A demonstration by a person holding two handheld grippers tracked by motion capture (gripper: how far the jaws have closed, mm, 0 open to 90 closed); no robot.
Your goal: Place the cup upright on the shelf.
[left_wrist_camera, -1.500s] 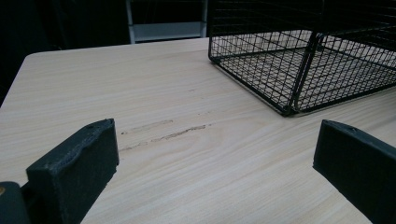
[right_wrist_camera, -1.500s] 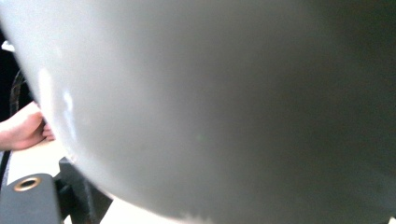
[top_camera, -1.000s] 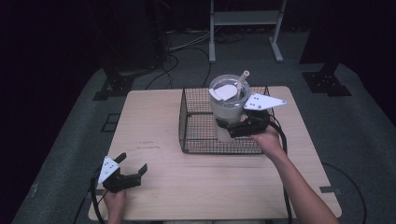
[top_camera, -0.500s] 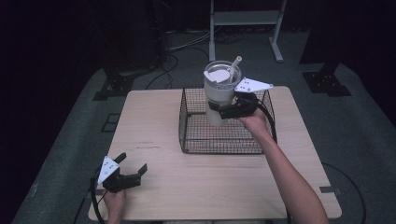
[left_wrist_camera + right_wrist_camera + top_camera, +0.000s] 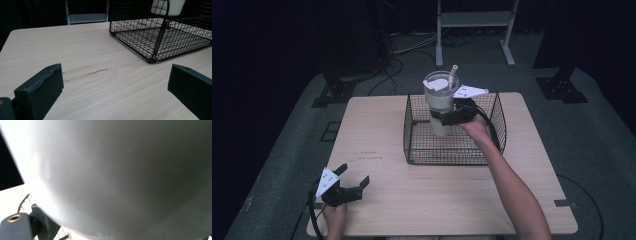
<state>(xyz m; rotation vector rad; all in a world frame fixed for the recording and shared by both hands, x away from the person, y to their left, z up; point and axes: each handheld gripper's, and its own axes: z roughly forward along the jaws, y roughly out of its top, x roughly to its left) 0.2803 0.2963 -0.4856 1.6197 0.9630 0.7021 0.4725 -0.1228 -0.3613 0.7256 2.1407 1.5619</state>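
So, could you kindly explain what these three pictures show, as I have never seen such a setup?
Gladly. No robot here: a person holds a two-jaw gripper in each hand. The high view looks down from above on a wooden table with a black wire basket on it. The other two pictures come from cameras riding on the grippers. The right gripper clamps a tall pale tumbler with a straw, over the basket; up close, its camera sees mostly the tumbler's wall. The left gripper rests near the table's front corner, jaws open, holding nothing, looking towards the basket.
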